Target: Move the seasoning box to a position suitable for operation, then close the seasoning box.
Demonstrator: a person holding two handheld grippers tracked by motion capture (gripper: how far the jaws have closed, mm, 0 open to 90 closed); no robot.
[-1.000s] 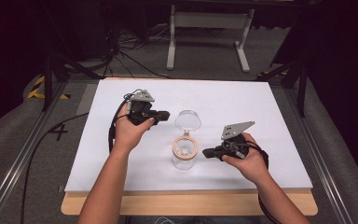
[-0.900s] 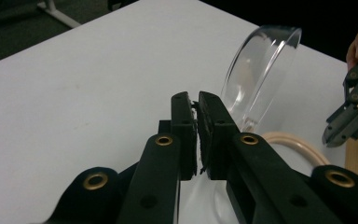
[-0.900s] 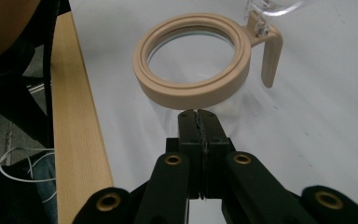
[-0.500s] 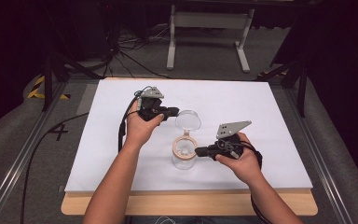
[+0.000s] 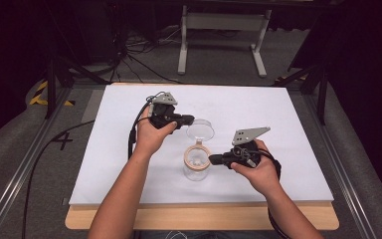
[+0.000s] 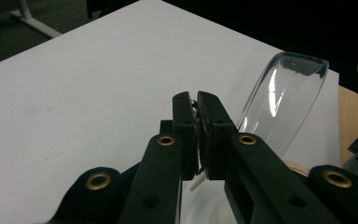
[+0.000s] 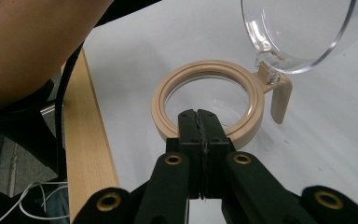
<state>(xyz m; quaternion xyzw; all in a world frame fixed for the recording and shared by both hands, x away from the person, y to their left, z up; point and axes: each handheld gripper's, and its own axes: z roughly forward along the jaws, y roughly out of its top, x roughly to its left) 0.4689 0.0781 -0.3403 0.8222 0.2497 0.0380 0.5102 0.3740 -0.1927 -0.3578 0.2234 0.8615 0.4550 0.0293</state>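
The right gripper (image 7: pixel 200 114), jaws closed, clamps the beige plastic ring (image 7: pixel 207 100) of a clear jar (image 5: pixel 196 167) standing on the white counter (image 5: pixel 278 119). Just beyond, the left gripper (image 6: pixel 196 100) pinches the edge of the jar's clear hinged lid (image 6: pixel 284 100), tilted open.

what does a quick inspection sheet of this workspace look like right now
surface: white board on a wooden table, clean
job's things: clear jar with beige rim ring, upright; clear hinged lid flipped open
clutter: nothing seen
grippers: left gripper shut, at the lid's edge; right gripper shut, at the rim ring; grip on either not clear
cables: black cable loops from left gripper; another runs over the floor
surroundings: dark room, grey floor, white stand behind the table
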